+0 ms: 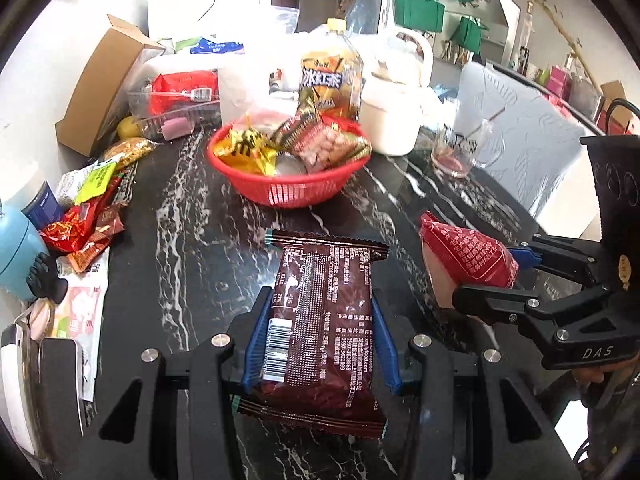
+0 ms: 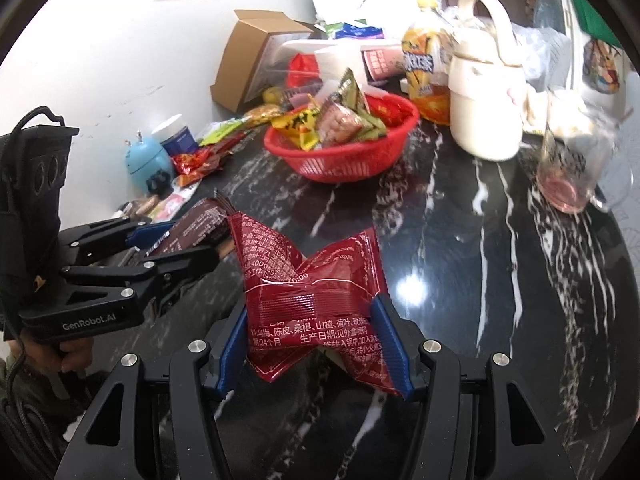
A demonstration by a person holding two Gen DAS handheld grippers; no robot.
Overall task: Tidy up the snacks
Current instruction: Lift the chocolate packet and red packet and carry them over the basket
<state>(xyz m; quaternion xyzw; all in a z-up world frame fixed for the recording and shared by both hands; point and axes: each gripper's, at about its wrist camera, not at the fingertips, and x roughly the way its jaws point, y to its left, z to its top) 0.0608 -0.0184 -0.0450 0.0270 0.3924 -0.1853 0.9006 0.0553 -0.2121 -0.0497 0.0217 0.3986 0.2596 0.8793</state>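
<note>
A: What's your left gripper [image 1: 320, 336] got?

B: You've got it clamped on the dark brown snack pack [image 1: 320, 320], blue pads [image 1: 256, 344] pressed on both long sides, barcode side up. Pack sits lengthwise btwn the fingers, held above the black marble table [image 1: 180, 240].

A: And the right gripper [image 2: 312, 344]?

B: Yours is squeezed on the red snack pack [image 2: 316, 296]. Wrapper's pinched in at the middle, ends flare out like a bow. It's off the tabletop too.

A: Where's the red basket [image 1: 292, 184]?

B: Ahead of both your grippers, near the table's middle, w/ several packets piled in it: a yellow one, a green-edged peanut pack [image 1: 324, 144]. Just behind it stand an iced tea bottle [image 1: 332, 80] and a cream kettle [image 1: 394, 116].

A: Other snacks?

B: Loose pile of wrappers [image 1: 88, 216] along the left edge by the wall, next to a light blue gadget [image 1: 18, 256]. A glass mug [image 1: 460, 152] stands right of the basket, apart from it.
</note>
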